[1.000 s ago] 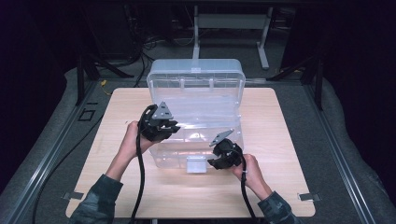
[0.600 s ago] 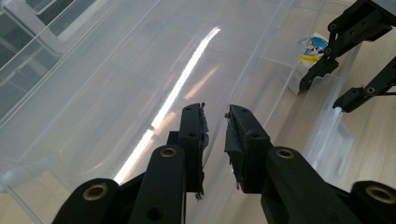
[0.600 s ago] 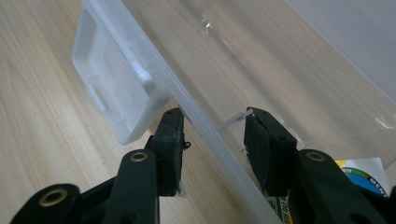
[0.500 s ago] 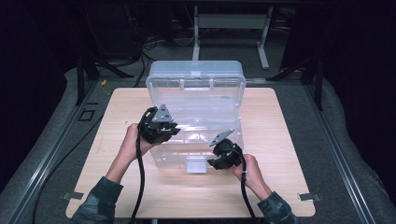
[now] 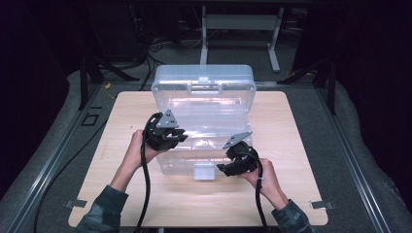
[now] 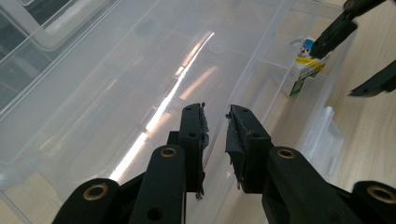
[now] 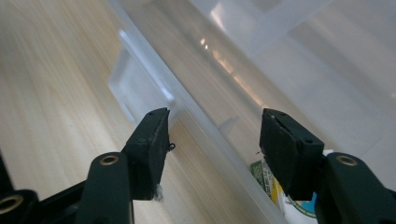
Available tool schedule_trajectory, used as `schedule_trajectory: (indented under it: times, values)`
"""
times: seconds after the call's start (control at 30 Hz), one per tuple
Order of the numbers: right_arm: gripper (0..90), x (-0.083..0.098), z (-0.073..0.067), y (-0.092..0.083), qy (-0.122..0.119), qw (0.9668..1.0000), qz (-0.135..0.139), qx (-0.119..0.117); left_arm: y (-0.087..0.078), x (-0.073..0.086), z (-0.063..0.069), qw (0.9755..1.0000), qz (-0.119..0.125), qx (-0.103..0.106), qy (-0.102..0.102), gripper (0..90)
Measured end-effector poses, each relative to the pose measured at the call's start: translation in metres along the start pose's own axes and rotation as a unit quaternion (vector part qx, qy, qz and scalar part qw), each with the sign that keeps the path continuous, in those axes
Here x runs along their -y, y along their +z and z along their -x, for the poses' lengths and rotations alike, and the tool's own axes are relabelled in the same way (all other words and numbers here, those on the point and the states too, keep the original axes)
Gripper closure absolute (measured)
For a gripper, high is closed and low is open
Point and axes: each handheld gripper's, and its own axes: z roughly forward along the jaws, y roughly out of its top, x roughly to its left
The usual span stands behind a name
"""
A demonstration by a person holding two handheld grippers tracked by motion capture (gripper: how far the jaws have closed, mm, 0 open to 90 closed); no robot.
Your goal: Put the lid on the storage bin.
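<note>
Two grippers work at a big clear plastic box (image 5: pixel 203 121) that sits in the middle of the wooden bench (image 5: pixel 301 141). The box has its lid (image 5: pixel 203 82) tipped up at the back, so it stands open. The left gripper (image 5: pixel 167 136) is at the left edge of the box, held in the person's left hand (image 5: pixel 138 150). In the left gripper view its jaws are pulled close together, and the thin clear wall of the box runs through the narrow gap between them, so it looks like they pinch that wall. The right gripper (image 5: pixel 233 167) is at the front right of the box, just beside the white latch (image 5: pixel 204 171). Its jaws have just been opening. In the right gripper view they stand wide apart above the front rim of the box, and they do not press on anything. Under the right jaw a small carton (image 7: pixel 280 196) with green, yellow and blue on it lies inside the box, by the front wall. The left gripper view shows that same carton (image 6: pixel 301 70) in the far corner.
</note>
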Motion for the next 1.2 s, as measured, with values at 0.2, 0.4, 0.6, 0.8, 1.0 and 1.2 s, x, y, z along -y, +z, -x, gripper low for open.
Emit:
schedule_trajectory:
  times: [0.2,0.4,0.6,0.8,1.0,1.2]
  values:
    - [44.2,-0.006,-0.001,-0.031,0.001,0.9993,0.034,-0.013,0.0,-0.003,0.001,0.9999,-0.012,-0.004,0.003,74.5]
    - [45.0,-0.021,0.003,-0.053,-0.001,0.9976,0.064,-0.027,0.001,-0.003,0.003,0.9999,-0.015,-0.007,0.005,74.2]
    - [45.9,-0.045,0.018,-0.066,0.006,0.9966,0.081,-0.006,0.001,-0.003,0.003,0.9999,-0.017,-0.003,0.0,74.1]
    - [53.3,-0.065,0.041,-0.063,0.019,0.9961,0.086,0.009,0.001,0.0,0.003,0.9999,-0.011,0.002,-0.006,73.9]
    - [72.6,-0.077,0.067,-0.063,0.049,0.9925,0.105,0.039,0.001,0.0,0.003,0.9999,-0.01,0.004,-0.004,73.4]
    - [81.3,-0.083,0.078,-0.066,0.063,0.9873,0.129,0.068,0.001,0.001,0.004,1.0,-0.007,0.003,-0.007,72.8]
